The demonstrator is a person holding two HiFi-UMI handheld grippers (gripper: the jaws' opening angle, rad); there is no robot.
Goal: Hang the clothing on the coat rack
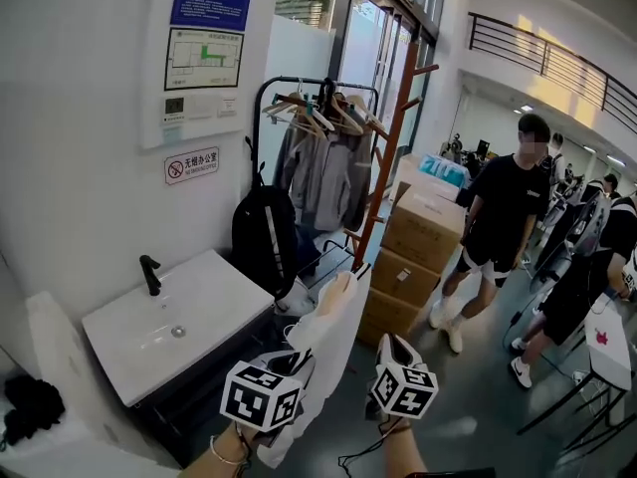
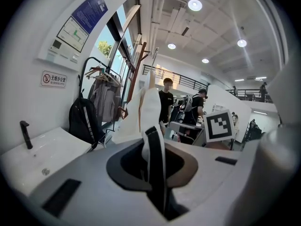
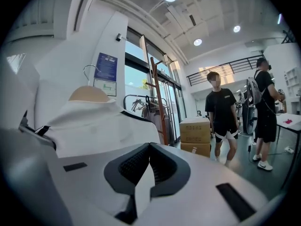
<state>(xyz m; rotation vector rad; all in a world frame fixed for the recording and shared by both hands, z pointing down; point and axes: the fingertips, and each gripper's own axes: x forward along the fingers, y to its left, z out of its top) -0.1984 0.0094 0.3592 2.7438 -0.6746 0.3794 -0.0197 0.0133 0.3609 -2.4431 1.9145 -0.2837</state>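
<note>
A white garment [image 1: 333, 332] with black trim hangs on a wooden hanger [image 3: 89, 94] with a metal hook, held up in front of me between both grippers. My left gripper [image 2: 153, 157] is shut on a fold of the garment's black-edged cloth. My right gripper [image 3: 143, 182] is shut on a strip of the white cloth, just right of the left one. The coat rack [image 1: 391, 137], a tall orange-brown wooden post with pegs, stands ahead beyond the garment, by the window.
A black rail [image 1: 318, 88] with hangers and grey clothes stands left of the rack, a black backpack [image 1: 264, 237] below it. Near left are a white sink [image 1: 214, 302] and black tap [image 1: 149, 275]. Stacked cardboard boxes [image 1: 418, 252] and people [image 1: 493, 227] are at right.
</note>
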